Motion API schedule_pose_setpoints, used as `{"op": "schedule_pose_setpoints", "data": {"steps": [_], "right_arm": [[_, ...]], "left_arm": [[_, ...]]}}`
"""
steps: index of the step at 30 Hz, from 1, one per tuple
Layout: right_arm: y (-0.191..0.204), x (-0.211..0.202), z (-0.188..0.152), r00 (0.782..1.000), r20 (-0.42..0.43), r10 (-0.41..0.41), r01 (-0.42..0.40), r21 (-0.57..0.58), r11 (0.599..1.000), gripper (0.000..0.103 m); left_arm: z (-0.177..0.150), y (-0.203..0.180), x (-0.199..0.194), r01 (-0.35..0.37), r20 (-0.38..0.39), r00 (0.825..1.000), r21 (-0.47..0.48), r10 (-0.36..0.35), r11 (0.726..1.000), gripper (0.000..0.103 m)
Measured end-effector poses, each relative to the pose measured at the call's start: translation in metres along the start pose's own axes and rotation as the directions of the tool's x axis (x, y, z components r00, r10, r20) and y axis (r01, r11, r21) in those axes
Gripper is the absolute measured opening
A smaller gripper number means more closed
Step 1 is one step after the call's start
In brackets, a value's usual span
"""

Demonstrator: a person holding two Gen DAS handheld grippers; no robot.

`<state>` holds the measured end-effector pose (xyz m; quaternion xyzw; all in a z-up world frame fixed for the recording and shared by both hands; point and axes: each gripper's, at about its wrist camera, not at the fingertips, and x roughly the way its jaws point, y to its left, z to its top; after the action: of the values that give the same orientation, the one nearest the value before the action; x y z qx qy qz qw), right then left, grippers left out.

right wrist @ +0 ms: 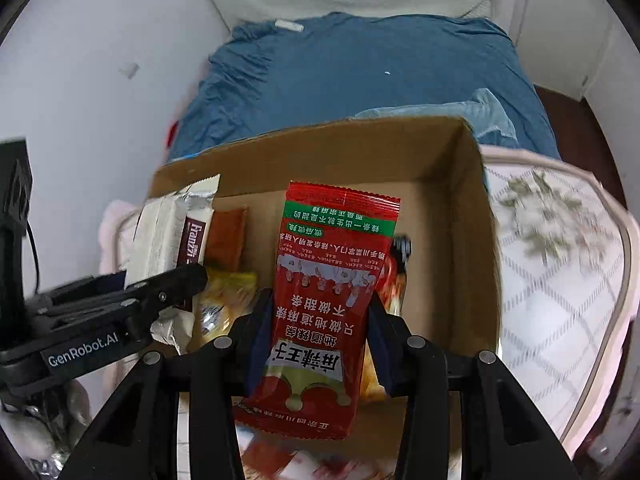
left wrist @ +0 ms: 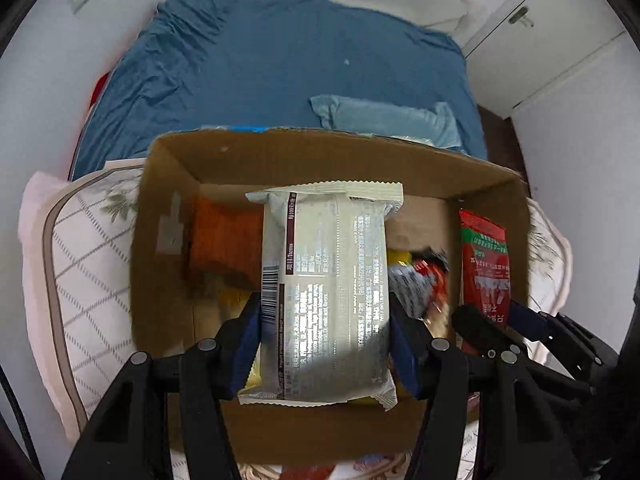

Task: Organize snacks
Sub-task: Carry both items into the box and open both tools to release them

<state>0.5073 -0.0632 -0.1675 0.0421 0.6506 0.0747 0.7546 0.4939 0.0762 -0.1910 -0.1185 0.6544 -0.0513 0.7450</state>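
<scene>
My left gripper (left wrist: 324, 316) is shut on a silver-white snack packet (left wrist: 326, 280) and holds it over the open cardboard box (left wrist: 168, 184). My right gripper (right wrist: 320, 312) is shut on a red snack packet (right wrist: 332, 280) over the same box (right wrist: 472, 208). The red packet also shows in the left wrist view (left wrist: 486, 264), by the box's right wall. The silver-white packet shows in the right wrist view (right wrist: 168, 232), held by the left gripper (right wrist: 176, 284). Inside the box lie an orange packet (left wrist: 224, 240), a yellow packet (right wrist: 228, 300) and other wrappers (left wrist: 420, 280).
The box rests on a quilted white cushion (left wrist: 80, 264) on a bed with a blue sheet (left wrist: 280, 72). A light-blue cloth (left wrist: 384, 120) lies behind the box. White walls and a cabinet (left wrist: 560, 40) stand around the bed. More packets lie below the box's near edge (right wrist: 280, 460).
</scene>
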Motion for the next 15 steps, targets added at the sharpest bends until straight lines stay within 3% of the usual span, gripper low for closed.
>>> {"op": "schedule_pose_setpoints", "data": {"steps": [11,12,13,14,15], "right_arm": [[0.000,0.095,0.041,0.990,-0.138,-0.032,0.024,-0.061,0.998,0.047],[-0.002,0.103,0.044,0.987,-0.160,-0.030,0.022,-0.053,0.998,0.048],[-0.004,0.109,0.045,0.982,-0.184,-0.036,0.027,-0.049,0.998,0.055],[-0.005,0.114,0.046,0.979,-0.199,-0.047,0.038,-0.048,0.998,0.065],[-0.006,0.114,0.046,0.979,-0.194,-0.053,0.045,-0.047,0.998,0.090]], "left_arm": [[0.030,0.014,0.058,-0.021,-0.133,0.991,-0.041,0.015,0.999,0.057],[0.031,0.015,0.062,-0.016,-0.151,0.989,-0.049,0.008,0.999,0.060],[0.031,0.015,0.063,-0.011,-0.158,0.988,-0.049,0.003,0.999,0.070],[0.031,0.015,0.063,-0.005,-0.152,0.988,-0.042,-0.002,0.999,0.074],[0.032,0.016,0.063,-0.008,-0.141,0.990,-0.038,0.003,0.999,0.079]]}}
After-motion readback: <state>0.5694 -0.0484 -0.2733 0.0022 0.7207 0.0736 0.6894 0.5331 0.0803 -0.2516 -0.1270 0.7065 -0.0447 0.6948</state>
